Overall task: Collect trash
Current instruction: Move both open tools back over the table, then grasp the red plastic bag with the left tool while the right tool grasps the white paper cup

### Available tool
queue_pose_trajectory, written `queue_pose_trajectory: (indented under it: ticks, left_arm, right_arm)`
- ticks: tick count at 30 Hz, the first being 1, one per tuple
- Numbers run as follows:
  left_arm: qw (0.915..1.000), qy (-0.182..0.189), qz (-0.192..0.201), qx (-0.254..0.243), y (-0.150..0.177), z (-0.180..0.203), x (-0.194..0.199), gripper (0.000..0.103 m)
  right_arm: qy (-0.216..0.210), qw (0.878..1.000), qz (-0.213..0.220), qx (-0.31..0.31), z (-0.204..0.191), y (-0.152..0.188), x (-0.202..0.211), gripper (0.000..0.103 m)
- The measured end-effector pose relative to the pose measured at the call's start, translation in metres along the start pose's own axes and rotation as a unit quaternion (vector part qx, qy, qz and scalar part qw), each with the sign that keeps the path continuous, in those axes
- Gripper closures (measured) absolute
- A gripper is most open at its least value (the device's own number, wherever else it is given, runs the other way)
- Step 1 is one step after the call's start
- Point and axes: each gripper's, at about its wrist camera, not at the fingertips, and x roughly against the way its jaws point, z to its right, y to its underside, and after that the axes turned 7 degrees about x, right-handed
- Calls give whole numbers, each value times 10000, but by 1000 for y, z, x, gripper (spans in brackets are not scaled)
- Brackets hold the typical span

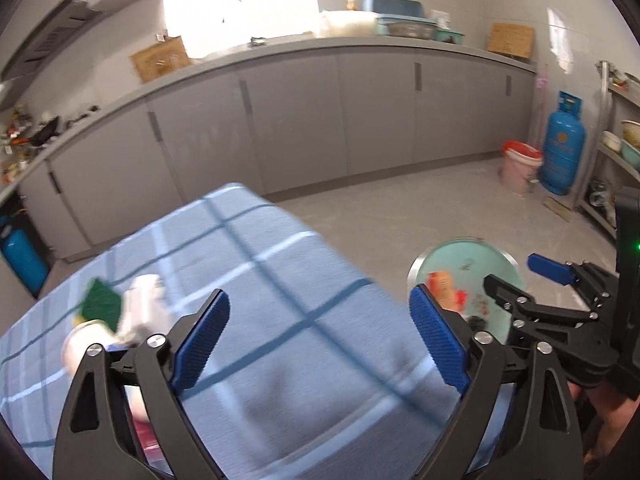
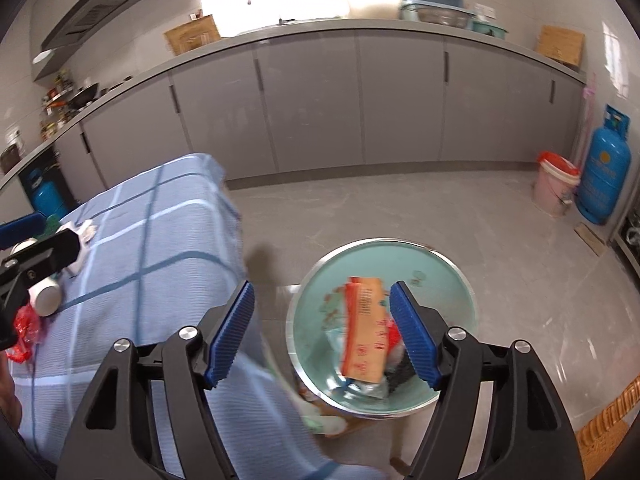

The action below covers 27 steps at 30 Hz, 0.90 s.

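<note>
Beside the table [image 2: 152, 240], the bin [image 2: 460, 276] holds an orange packet [image 2: 366, 332]; the right gripper [image 2: 322, 334] gapes empty above it, and the left gripper [image 1: 320, 344] spreads wide, empty, ready for table litter.

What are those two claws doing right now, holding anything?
Left gripper: open, nothing between its fingers, above the blue cloth.
Right gripper: open, holding nothing; the orange packet lies in the bin below.

Kitchen: long grey counter over flat-fronted grey cabinets [image 2: 400, 100], steel range hood [image 2: 92, 12], black wok [image 2: 86, 96], blue gas cylinder [image 2: 604, 176].
</note>
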Motion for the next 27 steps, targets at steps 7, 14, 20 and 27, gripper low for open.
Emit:
queue_pose_trajectory:
  ticks: [7, 14, 20, 27]
  left_arm:
    - [9975, -656, 65, 239, 13, -63, 27, 11]
    - [9890, -1294, -61, 712, 39, -138, 45, 11]
    - [9775, -1656, -485, 1211, 69, -190, 37, 11]
    - [9688, -1657, -882, 1618, 92, -217, 19, 11]
  right_arm:
    - [-409, 9985, 4, 357, -59, -9, -1, 32]
    - [-736, 9945, 43, 739, -112, -14, 3, 29]
    - [-933, 9908, 70, 979, -146, -16, 5, 28]
    - [-1108, 9860, 46, 1248, -181, -19, 2, 28]
